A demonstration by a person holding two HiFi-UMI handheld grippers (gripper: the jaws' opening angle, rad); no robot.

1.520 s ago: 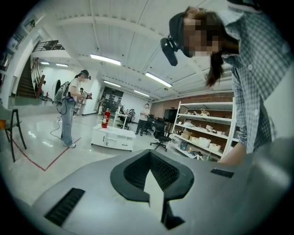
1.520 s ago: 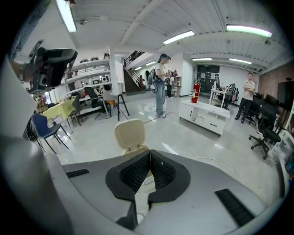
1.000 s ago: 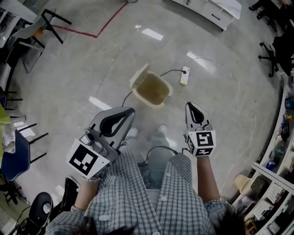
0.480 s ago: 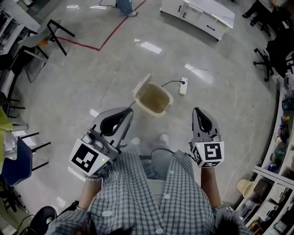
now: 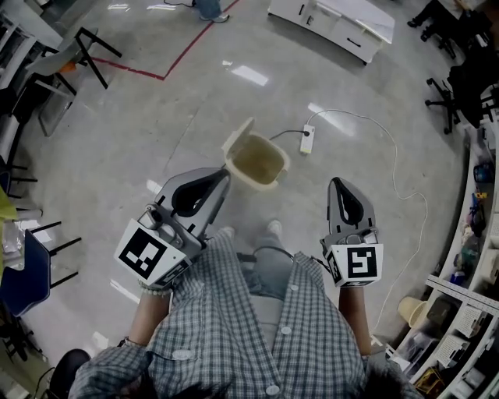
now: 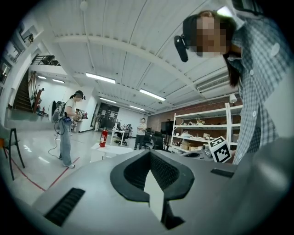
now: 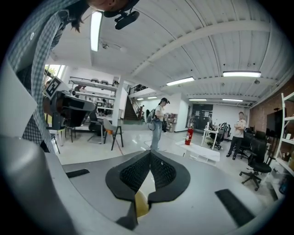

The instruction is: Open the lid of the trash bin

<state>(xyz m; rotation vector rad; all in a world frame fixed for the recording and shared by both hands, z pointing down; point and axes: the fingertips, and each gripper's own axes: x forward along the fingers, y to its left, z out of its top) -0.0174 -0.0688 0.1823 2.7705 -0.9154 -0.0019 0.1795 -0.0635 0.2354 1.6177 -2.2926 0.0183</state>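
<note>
A beige trash bin (image 5: 269, 173) stands on the floor ahead of the person's feet, and its lid (image 5: 237, 139) is tipped up on the bin's left side, so the inside shows. My left gripper (image 5: 224, 175) is held in the air with its tip just left of and nearer than the bin, jaws shut on nothing. My right gripper (image 5: 337, 182) hangs to the bin's right, well apart from it, also shut and empty. In the left gripper view (image 6: 149, 153) and the right gripper view (image 7: 150, 153) the jaw tips meet, and both cameras look out across the room.
A white power strip (image 5: 306, 139) with a long cable (image 5: 405, 187) lies just beyond the bin. A white low cabinet (image 5: 335, 23) stands at the far end, and a red tape line (image 5: 156, 75) marks the floor. Chairs (image 5: 90, 47) are at left, shelves (image 5: 468, 312) at right.
The head view has shifted a little, so the bin sits slightly lower in it. My left gripper's tip has come closer to the bin's lid side. Both grippers stay shut.
</note>
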